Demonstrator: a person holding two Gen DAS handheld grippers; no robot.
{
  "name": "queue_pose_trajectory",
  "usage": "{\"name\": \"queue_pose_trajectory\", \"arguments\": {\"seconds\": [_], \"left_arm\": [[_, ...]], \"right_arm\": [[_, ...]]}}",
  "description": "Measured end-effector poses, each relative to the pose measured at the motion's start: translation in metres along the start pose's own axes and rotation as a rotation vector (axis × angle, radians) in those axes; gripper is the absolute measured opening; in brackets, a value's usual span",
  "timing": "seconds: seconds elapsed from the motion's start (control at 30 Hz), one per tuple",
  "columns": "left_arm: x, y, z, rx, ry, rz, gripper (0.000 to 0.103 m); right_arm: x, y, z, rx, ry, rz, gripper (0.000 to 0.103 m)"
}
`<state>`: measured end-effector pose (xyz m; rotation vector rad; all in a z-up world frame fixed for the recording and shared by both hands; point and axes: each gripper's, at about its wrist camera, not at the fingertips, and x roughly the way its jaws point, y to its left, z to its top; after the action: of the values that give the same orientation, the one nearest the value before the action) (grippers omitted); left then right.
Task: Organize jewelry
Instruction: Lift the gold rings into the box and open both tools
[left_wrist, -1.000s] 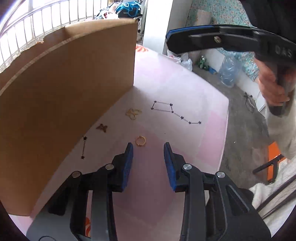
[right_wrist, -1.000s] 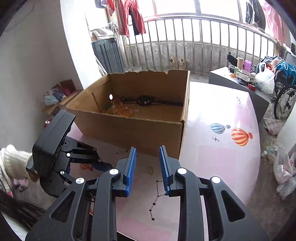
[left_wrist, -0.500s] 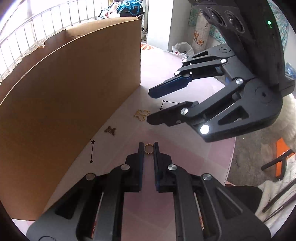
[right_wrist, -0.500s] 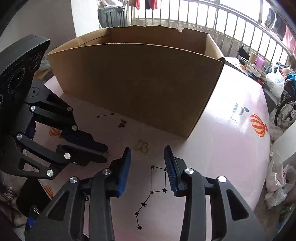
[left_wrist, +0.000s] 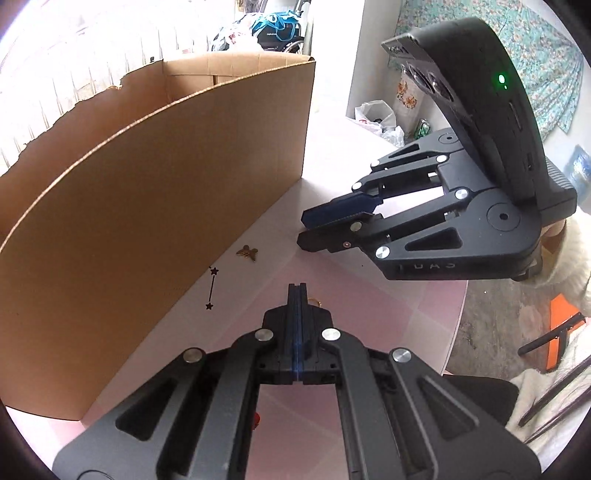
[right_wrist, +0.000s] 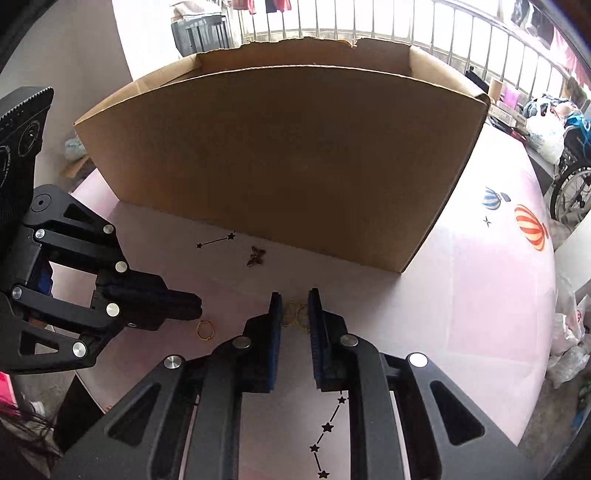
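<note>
Since the earlier frame, the left gripper has closed on the small gold ring; the right gripper's jaws, just narrowing, flank the gold openwork butterfly pendant, contact unclear.

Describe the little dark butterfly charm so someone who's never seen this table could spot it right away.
Find the big cardboard box on the pink table. Just in front of its near wall lies the butterfly charm, beside a printed line joining two stars. It is dark bronze and winged, lying untouched, unlike the brighter gold pieces by the grippers.

Butterfly charm lies on table before cardboard box.
</note>
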<state>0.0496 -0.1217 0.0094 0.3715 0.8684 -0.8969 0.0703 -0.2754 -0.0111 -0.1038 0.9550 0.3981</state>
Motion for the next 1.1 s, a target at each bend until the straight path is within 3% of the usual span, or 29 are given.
{"name": "queue_pose_trajectory", "arguments": {"seconds": [0.2, 0.23, 0.3, 0.47, 0.57, 0.63, 0.77, 0.93, 1.1], "left_arm": [[0.007, -0.008, -0.002, 0.012, -0.002, -0.018, 0.002], [0.007, -0.010, -0.004, 0.017, -0.001, -0.004, 0.014], [0.008, -0.009, -0.005, 0.021, -0.002, -0.016, 0.028], [0.023, -0.015, -0.005, 0.045, 0.040, -0.001, 0.027], [0.024, -0.021, -0.006, 0.068, 0.023, 0.058, 0.010], [0.021, -0.018, -0.004, 0.022, 0.027, 0.041, 0.010], [0.020, -0.028, -0.005, 0.076, 0.028, 0.074, 0.010], [0.011, -0.024, -0.002, 0.031, 0.027, 0.060, 0.010], [-0.050, -0.014, 0.029, -0.020, -0.106, 0.009, 0.010]], "right_arm": [[-0.016, -0.011, 0.001, 0.057, -0.031, 0.053, 0.014], [-0.020, -0.014, 0.000, 0.058, -0.033, 0.059, 0.014], [-0.032, -0.019, -0.001, 0.070, -0.058, 0.065, 0.014], [-0.047, -0.023, -0.005, 0.094, -0.085, 0.101, 0.014], [-0.055, -0.025, -0.005, 0.106, -0.102, 0.103, 0.014], [-0.059, -0.024, -0.006, 0.099, -0.107, 0.108, 0.014], [-0.067, -0.023, -0.007, 0.089, -0.117, 0.107, 0.014], [-0.088, -0.028, -0.007, 0.088, -0.151, 0.115, 0.014], [-0.115, -0.028, 0.020, 0.038, -0.235, 0.121, 0.014]]}}
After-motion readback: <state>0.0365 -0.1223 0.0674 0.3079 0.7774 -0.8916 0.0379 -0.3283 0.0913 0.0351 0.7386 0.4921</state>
